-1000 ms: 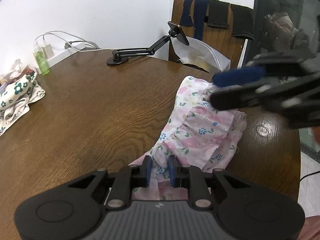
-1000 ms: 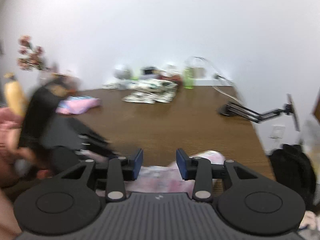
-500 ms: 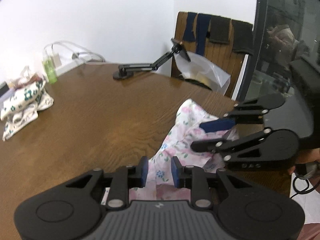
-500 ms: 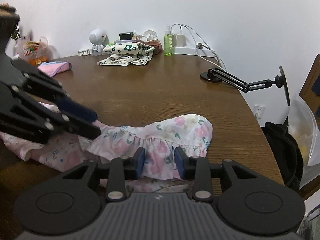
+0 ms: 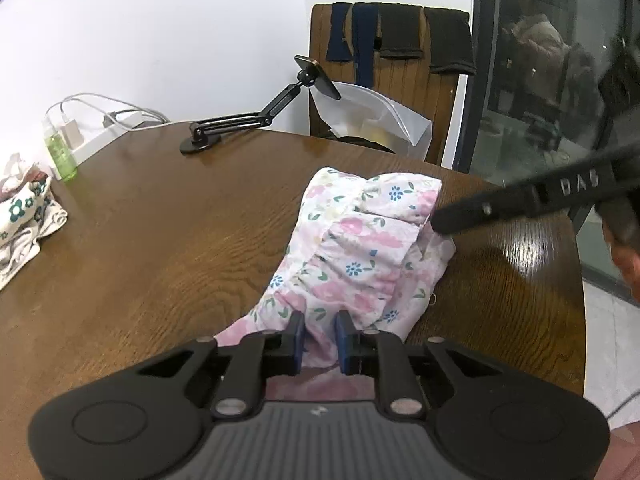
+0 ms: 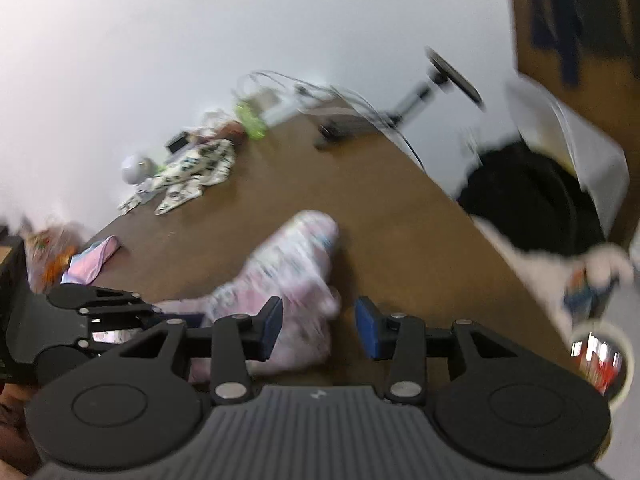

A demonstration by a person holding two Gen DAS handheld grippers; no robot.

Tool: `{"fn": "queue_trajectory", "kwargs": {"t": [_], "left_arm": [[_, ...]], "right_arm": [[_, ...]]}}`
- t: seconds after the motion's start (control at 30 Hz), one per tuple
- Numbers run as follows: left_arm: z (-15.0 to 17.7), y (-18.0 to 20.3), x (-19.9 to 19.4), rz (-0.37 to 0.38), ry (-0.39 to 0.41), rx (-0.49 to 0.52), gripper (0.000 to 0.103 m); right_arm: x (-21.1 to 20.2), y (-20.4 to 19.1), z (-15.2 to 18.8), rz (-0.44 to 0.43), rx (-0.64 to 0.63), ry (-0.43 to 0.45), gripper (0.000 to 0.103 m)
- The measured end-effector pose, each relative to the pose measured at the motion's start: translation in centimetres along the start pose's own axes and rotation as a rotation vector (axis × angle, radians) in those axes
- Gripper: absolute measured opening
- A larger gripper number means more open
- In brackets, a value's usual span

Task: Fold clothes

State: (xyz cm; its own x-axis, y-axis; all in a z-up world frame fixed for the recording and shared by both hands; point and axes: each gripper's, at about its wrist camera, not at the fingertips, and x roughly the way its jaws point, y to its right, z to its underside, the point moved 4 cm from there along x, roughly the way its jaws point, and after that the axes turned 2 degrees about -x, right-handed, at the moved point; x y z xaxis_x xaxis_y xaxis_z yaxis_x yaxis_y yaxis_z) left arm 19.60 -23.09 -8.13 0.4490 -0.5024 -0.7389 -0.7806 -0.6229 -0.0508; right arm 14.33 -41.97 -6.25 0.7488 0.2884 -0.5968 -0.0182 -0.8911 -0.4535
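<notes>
Rolled and lowered since before, the right gripper (image 6: 316, 326) is opening over the floral garment's (image 5: 352, 248) far end; the left gripper (image 5: 320, 338) is closing on the near hem. Keep that pinch firm.

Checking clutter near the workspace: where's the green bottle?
Left wrist view, far left: green bottle stands at the table's back edge, by the white charger and cables.
</notes>
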Motion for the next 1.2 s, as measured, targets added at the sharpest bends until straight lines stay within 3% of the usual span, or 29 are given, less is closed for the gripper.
{"fn": "queue_trajectory", "kwargs": {"t": [0.2, 0.53, 0.63, 0.7, 0.83, 0.97, 1.07, 1.2], "left_arm": [[0.3, -0.1, -0.2, 0.008, 0.012, -0.005, 0.016], [0.6, -0.2, -0.4, 0.022, 0.038, -0.009, 0.016], [0.6, -0.2, -0.4, 0.027, 0.041, -0.007, 0.016], [0.6, -0.2, -0.4, 0.031, 0.043, -0.010, 0.016], [0.4, -0.4, -0.2, 0.039, 0.042, -0.016, 0.016], [-0.3, -1.3, -1.8, 0.061, 0.085, -0.075, 0.026], [-0.3, -2.5, -4.2, 0.041, 0.126, -0.092, 0.026], [1.3, -4.1, -5.5, 0.005, 0.096, -0.109, 0.024]], "right_arm": [[1.3, 0.0, 1.0, -0.077, 0.139, -0.001, 0.049], [3.1, -0.7, 0.9, -0.076, 0.305, 0.053, 0.047], [3.8, -0.7, 0.7, -0.068, 0.320, 0.050, 0.037], [4.3, -0.7, 0.7, -0.065, 0.323, 0.041, 0.023], [4.6, -0.1, 0.5, -0.069, 0.334, 0.037, 0.012], [3.8, -0.9, -0.5, -0.043, 0.226, 0.074, 0.008], [2.7, -2.1, -1.4, 0.015, 0.097, 0.113, 0.008], [1.5, -4.4, -2.2, 0.104, -0.111, 0.165, 0.008]]}}
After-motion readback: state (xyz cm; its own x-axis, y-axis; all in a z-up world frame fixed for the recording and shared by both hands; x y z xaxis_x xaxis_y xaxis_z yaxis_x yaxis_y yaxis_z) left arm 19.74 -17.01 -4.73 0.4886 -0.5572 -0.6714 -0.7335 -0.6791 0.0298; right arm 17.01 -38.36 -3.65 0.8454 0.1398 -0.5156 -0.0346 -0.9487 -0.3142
